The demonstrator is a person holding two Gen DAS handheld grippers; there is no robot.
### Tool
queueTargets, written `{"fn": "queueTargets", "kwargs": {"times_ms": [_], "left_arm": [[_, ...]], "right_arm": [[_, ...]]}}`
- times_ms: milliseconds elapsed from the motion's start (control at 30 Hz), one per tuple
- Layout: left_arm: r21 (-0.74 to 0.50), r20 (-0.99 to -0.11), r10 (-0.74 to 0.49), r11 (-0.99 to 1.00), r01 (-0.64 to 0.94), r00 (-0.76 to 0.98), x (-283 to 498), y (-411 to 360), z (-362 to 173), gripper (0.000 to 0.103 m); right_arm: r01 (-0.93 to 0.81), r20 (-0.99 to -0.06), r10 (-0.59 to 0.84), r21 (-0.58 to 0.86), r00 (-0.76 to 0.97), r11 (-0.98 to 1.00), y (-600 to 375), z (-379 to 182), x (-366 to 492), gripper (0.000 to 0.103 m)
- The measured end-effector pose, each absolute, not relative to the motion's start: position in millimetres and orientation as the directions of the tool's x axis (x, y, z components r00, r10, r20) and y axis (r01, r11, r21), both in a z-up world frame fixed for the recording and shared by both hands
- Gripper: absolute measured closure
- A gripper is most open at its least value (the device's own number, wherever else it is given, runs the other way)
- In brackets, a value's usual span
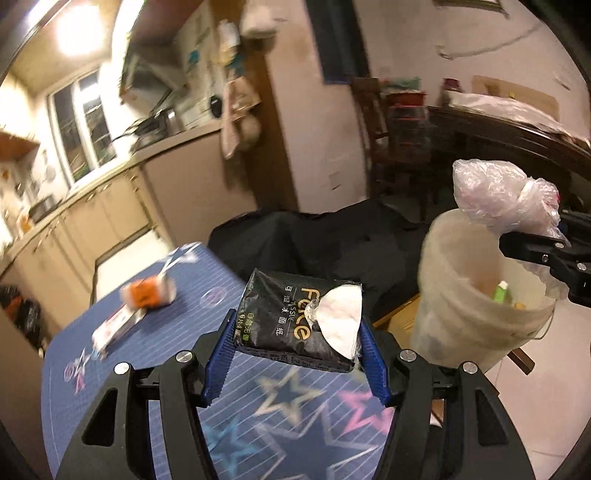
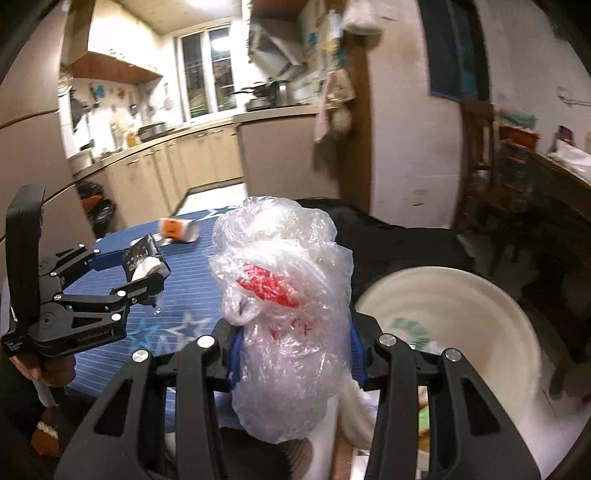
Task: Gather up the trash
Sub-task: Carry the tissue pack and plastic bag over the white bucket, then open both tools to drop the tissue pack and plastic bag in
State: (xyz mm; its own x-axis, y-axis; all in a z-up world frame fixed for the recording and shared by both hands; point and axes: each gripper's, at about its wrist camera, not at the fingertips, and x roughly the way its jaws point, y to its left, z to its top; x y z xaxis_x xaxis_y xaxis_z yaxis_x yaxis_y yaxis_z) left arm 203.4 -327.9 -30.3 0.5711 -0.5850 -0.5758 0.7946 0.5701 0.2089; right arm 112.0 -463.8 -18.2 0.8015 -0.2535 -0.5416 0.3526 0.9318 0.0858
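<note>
Both wrist views (close) share table (image 1: 221,398).

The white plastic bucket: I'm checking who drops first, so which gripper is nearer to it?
Right. The right gripper, shut on the crumpled clear plastic bag, hangs at the white plastic bucket's rim; the left gripper is over the table.

Kitchen behind: beige cabinets (image 2: 192,162), window (image 2: 207,74) (dark outside), ceiling light (image 1: 77,33), white walls (image 1: 406,48).

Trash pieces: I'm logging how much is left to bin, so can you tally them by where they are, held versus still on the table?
Held in grippers: 2, the black tissue pack and the crumpled plastic bag
On the blue table: 2, the orange-and-white carton and the white wrapper
Total: 4
</note>
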Motion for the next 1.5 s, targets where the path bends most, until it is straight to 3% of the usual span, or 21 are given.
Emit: {"fn": "queueTargets", "kwargs": {"times_ms": [667,1300,1367,1433,1500], "left_arm": [[0.283,-0.581,-0.687,0.333,0.899,0.437,130.3,-483.1,-36.0,0.04],[0.221,-0.637,-0.702,0.231,0.948,0.319,121.8,-534.8,-57.9,0.04],[0.208,-0.638,-0.707,0.221,0.953,0.303,123.3,-536.8,-57.5,0.038],[0.206,-0.635,-0.707,0.233,0.951,0.311,125.4,-536.7,-58.2,0.026],[0.193,-0.625,-0.718,0.24,0.951,0.308,128.6,-536.0,-57.0,0.021]], "right_arm": [[0.597,-0.539,-0.489,0.033,0.686,0.801,-562.2,-26.6,18.7,0.061],[0.614,-0.574,-0.496,0.016,0.652,0.789,-591.9,-40.3,14.1,0.061],[0.592,-0.584,-0.479,0.003,0.655,0.806,-592.7,-40.8,20.4,0.057],[0.587,-0.588,-0.488,-0.026,0.646,0.809,-594.5,-42.1,26.3,0.041],[0.588,-0.58,-0.504,-0.054,0.64,0.807,-594.1,-43.5,29.4,0.038]]}}
